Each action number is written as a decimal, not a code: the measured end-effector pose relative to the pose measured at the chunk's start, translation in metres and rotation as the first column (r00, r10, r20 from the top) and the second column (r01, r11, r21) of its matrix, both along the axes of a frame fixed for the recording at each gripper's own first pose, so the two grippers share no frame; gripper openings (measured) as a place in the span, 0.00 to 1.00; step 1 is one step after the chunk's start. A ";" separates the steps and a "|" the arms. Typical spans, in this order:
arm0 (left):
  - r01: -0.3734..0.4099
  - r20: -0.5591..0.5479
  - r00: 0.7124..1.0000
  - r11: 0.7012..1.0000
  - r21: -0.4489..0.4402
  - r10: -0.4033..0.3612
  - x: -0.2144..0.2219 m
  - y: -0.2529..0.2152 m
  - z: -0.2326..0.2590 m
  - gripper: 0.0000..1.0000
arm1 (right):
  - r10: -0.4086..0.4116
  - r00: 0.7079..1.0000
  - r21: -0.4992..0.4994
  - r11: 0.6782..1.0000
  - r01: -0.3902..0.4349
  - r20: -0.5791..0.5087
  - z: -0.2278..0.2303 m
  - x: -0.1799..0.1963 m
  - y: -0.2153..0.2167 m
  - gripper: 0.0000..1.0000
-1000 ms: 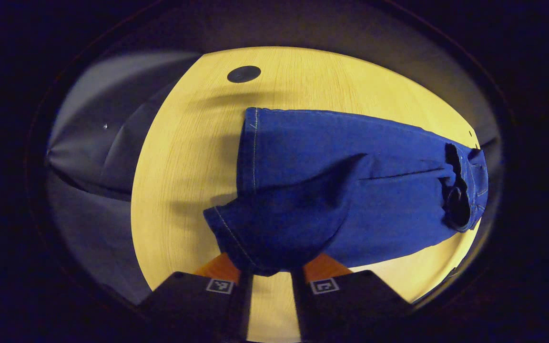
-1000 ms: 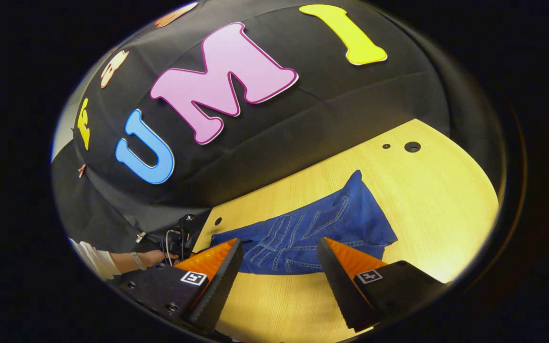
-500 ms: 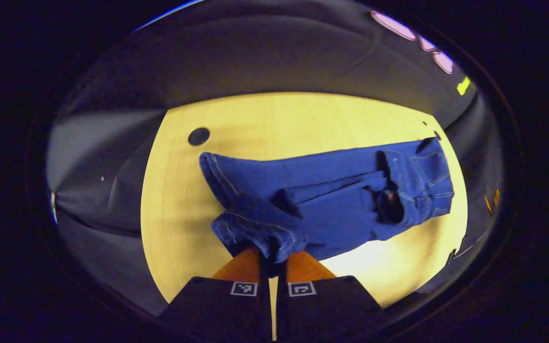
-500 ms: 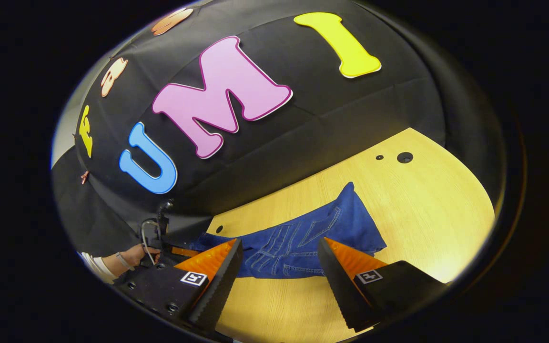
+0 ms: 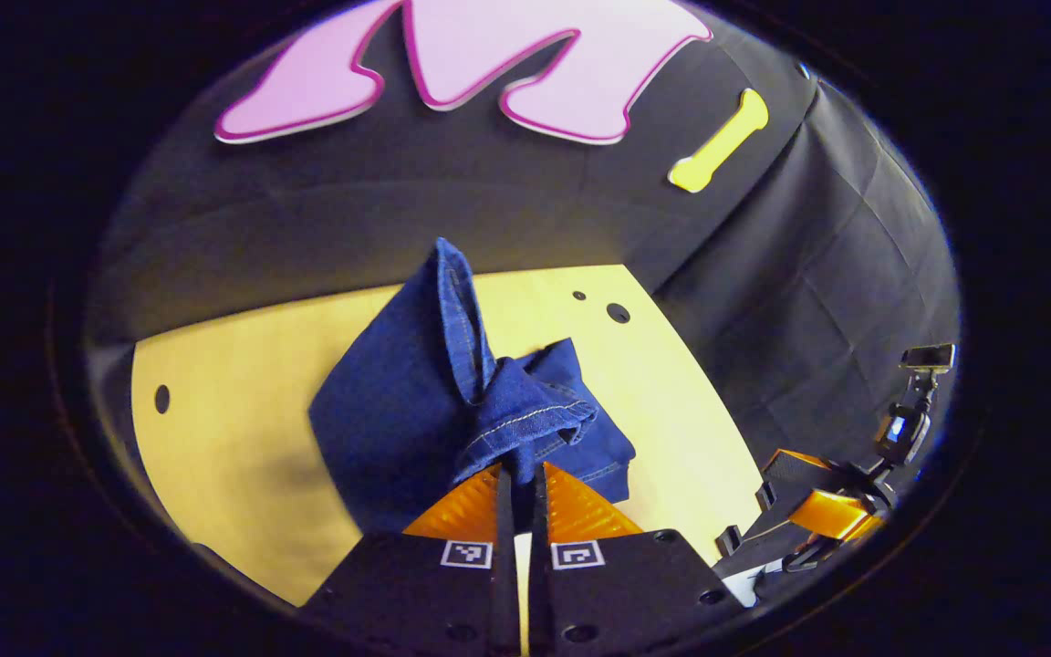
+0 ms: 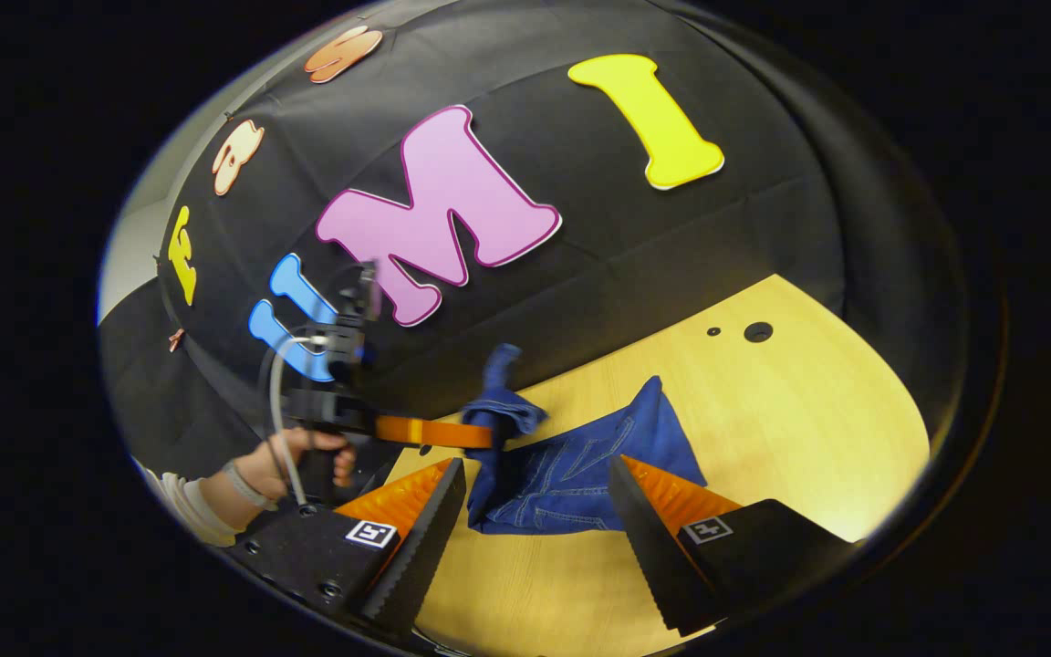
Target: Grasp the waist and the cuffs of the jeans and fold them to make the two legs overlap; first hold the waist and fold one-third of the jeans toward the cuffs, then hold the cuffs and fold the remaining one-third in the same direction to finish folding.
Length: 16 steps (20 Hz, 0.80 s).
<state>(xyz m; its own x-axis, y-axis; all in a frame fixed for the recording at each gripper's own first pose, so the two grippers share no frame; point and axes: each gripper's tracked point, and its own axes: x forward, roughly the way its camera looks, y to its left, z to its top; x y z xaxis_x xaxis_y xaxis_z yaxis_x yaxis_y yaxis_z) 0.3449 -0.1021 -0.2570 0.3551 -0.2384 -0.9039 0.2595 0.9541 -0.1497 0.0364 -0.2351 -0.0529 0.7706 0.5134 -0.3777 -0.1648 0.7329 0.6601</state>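
jeans: dark blue denim jeans (image 5: 398, 411) with pale stitching, bunched on the pale yellow wood-grain surface (image 5: 215, 438); cuff end lifted off it, waist end with pockets lying flat in the right gripper view (image 6: 571, 465)
cuffs: stitched hem (image 5: 525, 420) pinched and raised, one leg panel standing up tall behind it
left tool: (image 5: 518, 484) fingers closed tight on the cuff hem, denim spilling over the tips; in the right gripper view it reaches in from the left (image 6: 452, 432), held by a hand (image 6: 297, 461) with a light sleeve
right tool: (image 6: 535, 520) fingers spread wide, nothing between them, hovering just above the waist end; seen at the far right of the left gripper view (image 5: 817, 511)
step, my read: last fold, cuffs being carried over toward the waist third
how to do it well: keep both leg hems in the pinch, travel low and straight along the leg line so layers land square; the standing panel looks likely to flop sideways, so lay it down slowly
right tool tip: could press the folded waist edge so the stack doesn't drag
risk: only one hem layer visibly clamped, can't tell if both legs are caught
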 end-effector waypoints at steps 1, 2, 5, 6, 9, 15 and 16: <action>0.022 -0.025 0.999 1.000 0.019 -0.021 -0.001 -0.015 -0.031 0.10 | -0.001 1.000 -0.006 1.000 0.001 0.005 0.002 -0.005 -0.009 0.97; 0.042 -0.049 0.998 0.998 0.050 -0.040 -0.006 -0.024 -0.057 0.12 | 0.008 1.000 -0.014 1.000 -0.008 0.011 0.004 -0.010 -0.017 0.97; 0.051 -0.122 0.992 0.992 0.113 -0.037 -0.030 -0.039 -0.119 0.36 | 0.046 0.998 -0.096 0.994 -0.043 0.032 0.000 -0.016 -0.040 0.97; 0.027 -0.089 0.996 0.992 0.127 -0.016 -0.028 -0.044 -0.123 0.55 | 0.058 0.998 -0.130 0.990 -0.053 0.038 -0.001 -0.018 -0.048 0.97; 0.005 0.155 0.988 0.997 0.075 -0.017 -0.024 -0.062 -0.062 0.96 | 0.067 0.992 -0.174 0.984 -0.048 0.103 0.022 -0.030 -0.059 0.97; -0.021 0.548 0.836 0.998 0.060 -0.015 -0.130 -0.050 0.112 0.96 | 0.058 0.968 -0.229 0.973 -0.001 0.245 0.084 -0.085 -0.059 0.97; -0.034 0.569 0.822 0.998 0.043 0.004 -0.160 -0.048 0.129 0.96 | 0.056 0.967 -0.207 0.978 -0.004 0.249 0.094 -0.100 -0.053 0.96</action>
<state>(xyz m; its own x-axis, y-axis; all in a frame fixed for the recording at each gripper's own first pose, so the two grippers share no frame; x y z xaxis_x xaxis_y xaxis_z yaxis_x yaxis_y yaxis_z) 0.1847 -0.1505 -0.1283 0.8134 -0.1872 -0.5508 0.2658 0.9618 0.0657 -0.0633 -0.2883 0.0414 0.8395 0.4703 -0.2723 -0.3303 0.8395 0.4315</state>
